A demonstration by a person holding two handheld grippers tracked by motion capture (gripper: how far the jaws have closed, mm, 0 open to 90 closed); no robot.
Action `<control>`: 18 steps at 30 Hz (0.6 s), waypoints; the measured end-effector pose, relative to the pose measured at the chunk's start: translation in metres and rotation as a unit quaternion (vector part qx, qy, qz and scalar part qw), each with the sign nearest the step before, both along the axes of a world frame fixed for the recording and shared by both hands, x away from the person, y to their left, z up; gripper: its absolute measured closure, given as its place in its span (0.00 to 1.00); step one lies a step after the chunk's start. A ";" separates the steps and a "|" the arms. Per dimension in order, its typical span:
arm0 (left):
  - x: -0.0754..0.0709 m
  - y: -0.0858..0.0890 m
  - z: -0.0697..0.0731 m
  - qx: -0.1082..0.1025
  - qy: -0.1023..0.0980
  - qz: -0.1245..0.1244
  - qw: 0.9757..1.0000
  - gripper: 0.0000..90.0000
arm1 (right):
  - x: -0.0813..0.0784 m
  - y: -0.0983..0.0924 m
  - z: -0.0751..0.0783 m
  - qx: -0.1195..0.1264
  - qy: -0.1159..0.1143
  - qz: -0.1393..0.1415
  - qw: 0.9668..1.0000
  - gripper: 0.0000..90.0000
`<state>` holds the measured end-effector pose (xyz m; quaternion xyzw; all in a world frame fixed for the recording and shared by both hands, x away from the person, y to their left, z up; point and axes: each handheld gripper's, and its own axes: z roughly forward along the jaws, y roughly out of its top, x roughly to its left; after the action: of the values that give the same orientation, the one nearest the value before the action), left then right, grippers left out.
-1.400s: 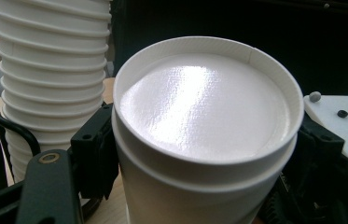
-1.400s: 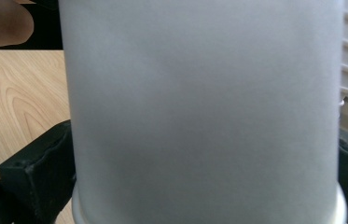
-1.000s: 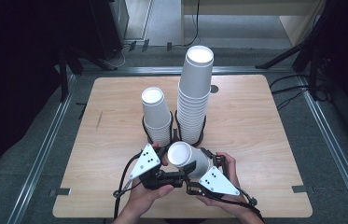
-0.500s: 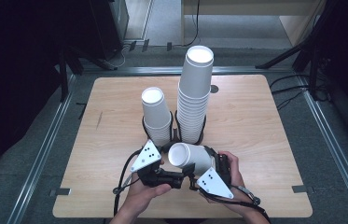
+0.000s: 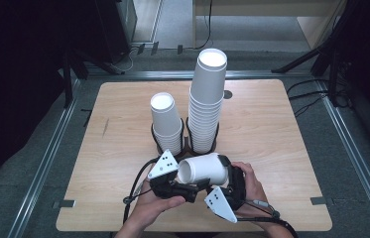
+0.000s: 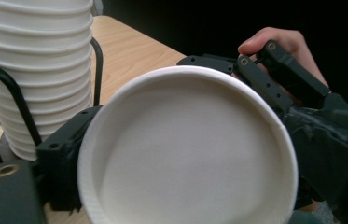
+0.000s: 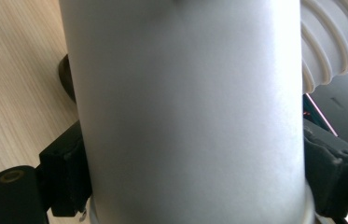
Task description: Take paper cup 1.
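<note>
Left hand-held gripper (image 5: 176, 174), in the high view, sits at the mouth of a white paper cup (image 5: 205, 168). The right hand-held gripper (image 5: 228, 172) takes the cup's closed end. The cup lies on its side above the near edge of the table (image 5: 281, 124), just in front of a short stack (image 5: 166, 121) and a tall stack (image 5: 207, 99), each upright in a black wire holder (image 5: 156, 139).

In the left gripper view, the cup's open rim faces the camera. One black jaw lies against the rim's outer side and the other is hidden behind the cup. These jaws have just been closing with the cup between them, but I cannot tell whether they pinch it.

In the right gripper view, both pads press the cup's wall from either side. These jaws have just been closing and now clamp it.

One cup seems to be free of the stacks and held between the two hands. Setting it on a stack appears to be left to do.
</note>
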<state>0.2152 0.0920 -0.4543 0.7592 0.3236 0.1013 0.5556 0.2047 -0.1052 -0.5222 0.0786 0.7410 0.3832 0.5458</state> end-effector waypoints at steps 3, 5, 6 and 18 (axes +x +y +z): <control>0.000 0.002 0.000 0.001 -0.003 0.001 1.000 0.19 | 0.000 -0.001 -0.001 -0.003 -0.004 -0.002 1.000 0.14; 0.001 0.004 0.001 -0.007 0.001 -0.002 1.000 0.20 | 0.000 -0.001 0.000 -0.004 -0.011 -0.003 1.000 0.14; 0.001 0.004 0.001 -0.003 -0.001 -0.007 1.000 0.21 | 0.000 -0.001 -0.001 -0.009 -0.018 -0.006 1.000 0.14; -0.002 0.003 0.000 0.011 -0.017 -0.015 1.000 0.26 | 0.001 -0.002 -0.001 -0.017 -0.022 -0.004 1.000 0.03</control>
<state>0.2136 0.0955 -0.4538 0.7679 0.3016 0.1094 0.5545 0.2053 -0.1069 -0.5232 0.0634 0.7348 0.3703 0.5647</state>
